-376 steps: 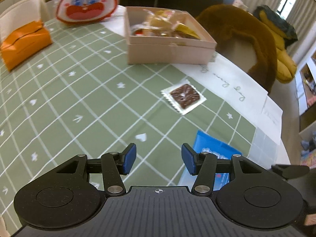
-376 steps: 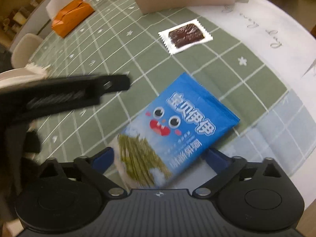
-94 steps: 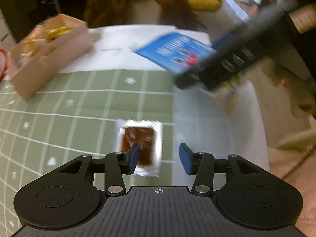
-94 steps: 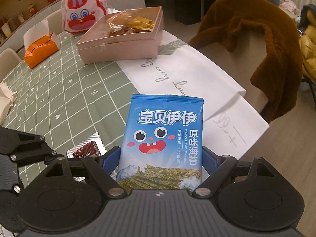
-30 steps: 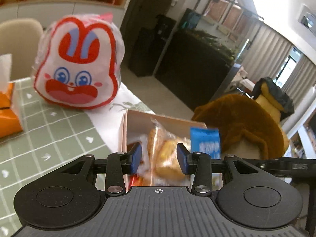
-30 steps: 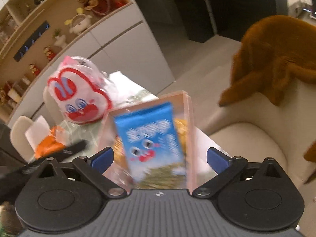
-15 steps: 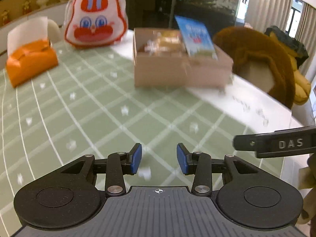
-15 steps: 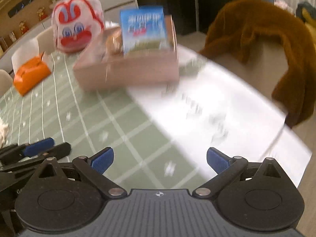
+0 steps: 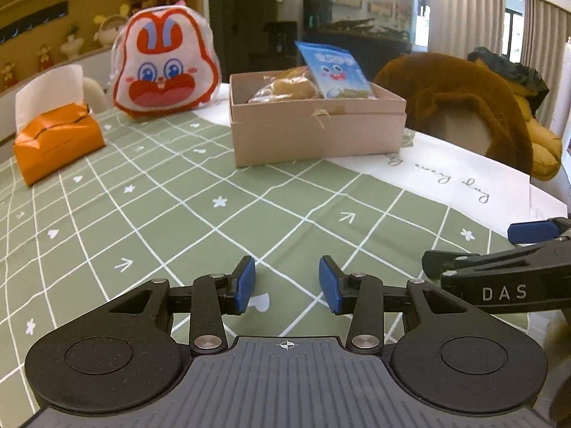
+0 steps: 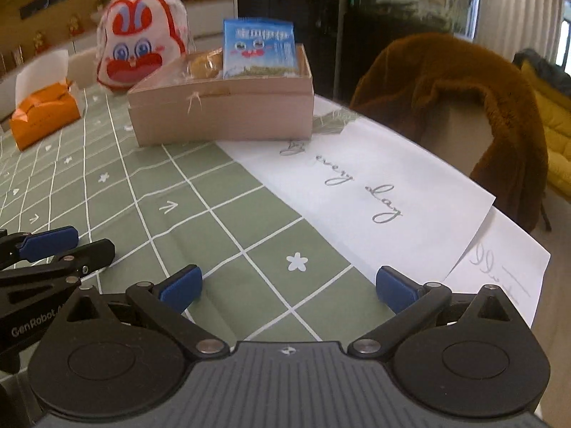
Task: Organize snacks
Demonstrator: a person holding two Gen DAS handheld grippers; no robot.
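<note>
Blue seaweed snack packet (image 10: 259,48) standing nearly upright inside the pink cardboard box (image 10: 221,114), leaning toward the far right corner, printed cartoon face turned to the near side, top half rising above the rim. Beside it on the left, in the same box, clear-wrapped golden pastries (image 9: 289,87). Box sitting at the far side of the table, straddling the border between the green grid tablecloth (image 9: 178,214) and the white cloth with grey script lettering (image 10: 357,182). Just left of the box and a little farther back, a red-and-white rabbit-face bag (image 9: 164,75), upright. Farther left, near the table edge, an orange tissue pouch (image 9: 57,142) with white tissue sticking up from it. Beyond the right edge of the table, a chair draped in brown fur (image 10: 464,100), with something yellow (image 9: 542,142) behind it. On the near side, well apart from the box, left gripper (image 9: 287,280) hovering low over the green cloth, blue pads parted by a modest gap with nothing between them. To its right, right gripper (image 10: 288,283) spread wide and likewise empty, pads over the seam where green cloth meets white. Each tool visible at the edge of the other's view, side by side, neither touching any snack.
</note>
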